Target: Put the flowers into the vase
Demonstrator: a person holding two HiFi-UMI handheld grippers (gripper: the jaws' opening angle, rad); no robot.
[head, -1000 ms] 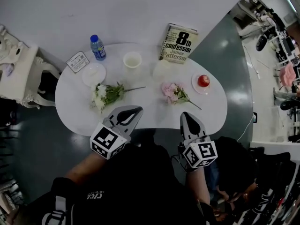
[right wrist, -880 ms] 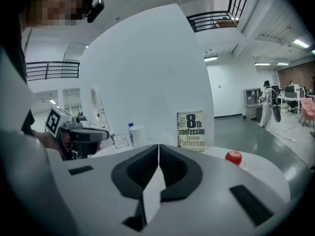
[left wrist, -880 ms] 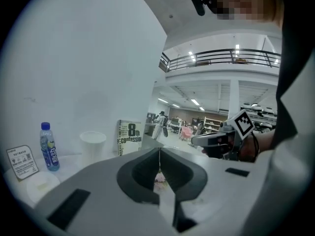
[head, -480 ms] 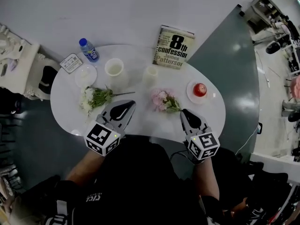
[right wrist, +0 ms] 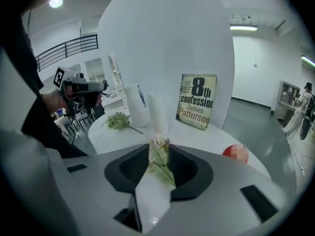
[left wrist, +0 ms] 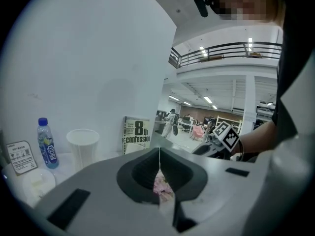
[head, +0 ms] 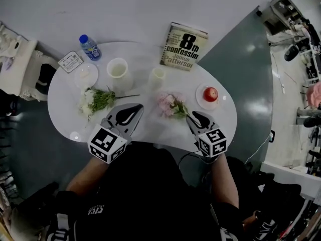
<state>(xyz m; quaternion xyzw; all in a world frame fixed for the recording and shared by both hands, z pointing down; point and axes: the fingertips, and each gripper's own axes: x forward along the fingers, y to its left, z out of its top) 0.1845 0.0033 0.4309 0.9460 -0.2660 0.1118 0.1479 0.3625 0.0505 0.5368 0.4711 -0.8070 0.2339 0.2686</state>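
The right tool [head: 193,117] has come down to the pink flowers [head: 168,105] and has just opened a little. Their leaves sit between its jaws, ready to grab. The left tool [head: 132,112] is shut and empty.

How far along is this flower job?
Nothing is done: the pink flowers and white flowers lie on the table, none in the wide vessel or narrow vessel. In hand: the right gripper, jaws just opening, straddles the pink bunch's leaves. The left gripper is shut, empty. Left: grip and place both.
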